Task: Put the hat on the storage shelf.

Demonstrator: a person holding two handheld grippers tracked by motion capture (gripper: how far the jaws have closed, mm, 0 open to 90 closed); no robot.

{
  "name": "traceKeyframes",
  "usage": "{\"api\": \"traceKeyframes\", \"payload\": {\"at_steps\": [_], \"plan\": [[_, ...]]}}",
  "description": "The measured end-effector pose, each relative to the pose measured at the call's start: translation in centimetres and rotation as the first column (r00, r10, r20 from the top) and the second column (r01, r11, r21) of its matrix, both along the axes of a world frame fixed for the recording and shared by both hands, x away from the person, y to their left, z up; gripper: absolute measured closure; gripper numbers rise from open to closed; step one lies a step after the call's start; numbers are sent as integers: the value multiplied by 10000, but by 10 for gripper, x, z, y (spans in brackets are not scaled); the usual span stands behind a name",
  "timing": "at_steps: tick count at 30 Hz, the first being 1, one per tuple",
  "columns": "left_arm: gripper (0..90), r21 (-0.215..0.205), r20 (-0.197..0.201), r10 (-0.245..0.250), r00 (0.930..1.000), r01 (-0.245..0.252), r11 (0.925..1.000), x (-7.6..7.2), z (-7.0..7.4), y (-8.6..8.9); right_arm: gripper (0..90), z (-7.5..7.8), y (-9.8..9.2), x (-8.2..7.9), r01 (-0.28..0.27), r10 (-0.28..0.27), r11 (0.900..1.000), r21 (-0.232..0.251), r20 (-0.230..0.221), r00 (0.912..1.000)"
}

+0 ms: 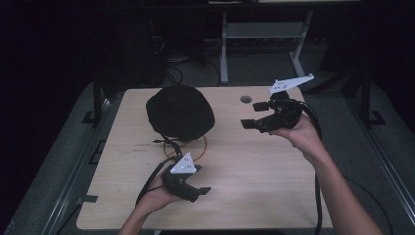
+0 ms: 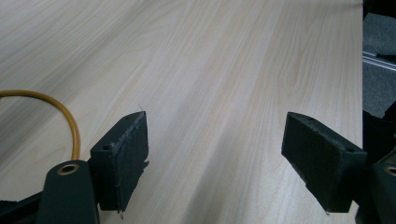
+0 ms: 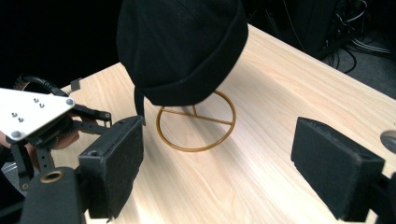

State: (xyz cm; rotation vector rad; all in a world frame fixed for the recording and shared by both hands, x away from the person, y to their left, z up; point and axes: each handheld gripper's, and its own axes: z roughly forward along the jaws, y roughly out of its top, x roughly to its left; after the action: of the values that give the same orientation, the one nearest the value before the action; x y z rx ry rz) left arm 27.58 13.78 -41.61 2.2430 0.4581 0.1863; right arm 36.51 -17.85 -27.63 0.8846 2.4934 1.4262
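High view: black cap [image 1: 180, 112] sits on a gold wire stand [image 1: 195, 146] at about 11 o'clock from the centre of the light wooden table [image 1: 254, 171], well apart from both tools. Left gripper [image 1: 199, 192] is held low near the table's 6 o'clock edge, jaws spread, nothing between them. Right gripper [image 1: 253, 115] is raised at 2 o'clock, pointing toward the cap, jaws likewise spread wide and bare. A round grommet hole [image 1: 245, 99] shows at 12 o'clock of the table. Right gripper view adds what the high view hides: the stand's ring base with a crossbar and short upright, resting flat on the wood below the cap [image 3: 182, 46], and the cap's folded brim band with a strap hanging at its 7 o'clock side; the left gripper's white plate also appears at 9 o'clock. Left gripper view gives bare wood grain between its pads [image 2: 122, 158] and just an arc of the gold ring [image 2: 70, 121] at 9 o'clock. Cap's top is cut off in the right gripper view; room beyond the table is too dark to read.
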Motion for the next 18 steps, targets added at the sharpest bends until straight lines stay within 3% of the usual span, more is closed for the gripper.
{"api": "traceKeyframes", "payload": {"at_steps": [6,11,18], "plan": [[228,-124,-43,29,10000,-30,9999,0,0,0,167,-7,-15,-7,222,-221,9997,87,-83,9997],[228,153,-47,-7,10000,8,9999,-1,-2,-3,167,-14,-24,-10,344,-342,9993,152,-163,9993],[228,136,-87,-50,9999,51,9999,-2,-3,-4,166,-28,-33,-13,487,-479,9986,191,-409,9980]]}}
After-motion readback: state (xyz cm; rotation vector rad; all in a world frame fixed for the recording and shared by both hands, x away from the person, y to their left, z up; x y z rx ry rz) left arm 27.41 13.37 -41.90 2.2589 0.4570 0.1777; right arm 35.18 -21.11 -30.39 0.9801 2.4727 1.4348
